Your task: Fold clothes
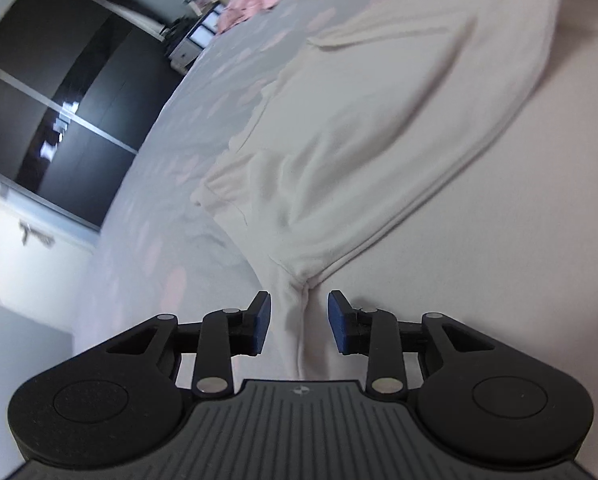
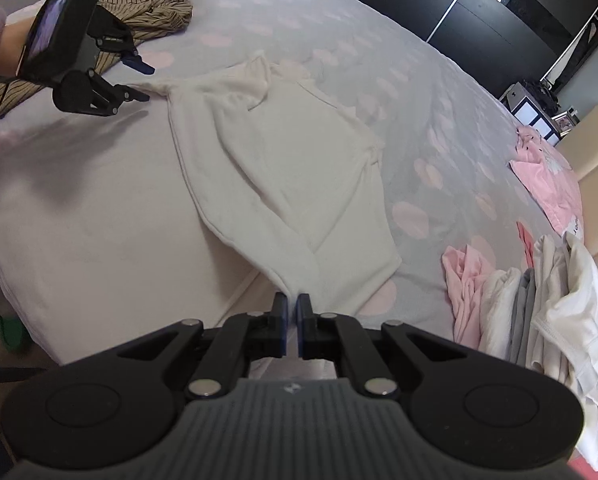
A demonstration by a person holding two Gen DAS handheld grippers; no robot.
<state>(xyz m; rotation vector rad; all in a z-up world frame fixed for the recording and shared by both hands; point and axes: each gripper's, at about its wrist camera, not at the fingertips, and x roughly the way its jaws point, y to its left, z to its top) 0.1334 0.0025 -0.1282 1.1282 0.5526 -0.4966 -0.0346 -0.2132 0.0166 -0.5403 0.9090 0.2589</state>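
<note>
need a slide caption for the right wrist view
Right tongs pinch a corner of the cream garment on the bed; left tongs straddle its far corner.

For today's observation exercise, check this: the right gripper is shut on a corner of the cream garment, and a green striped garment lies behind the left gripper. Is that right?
One detail is wrong. In the right wrist view the striped garment behind the left gripper is tan with dark stripes, not green. The right gripper is indeed shut on a corner of the cream garment.
</note>
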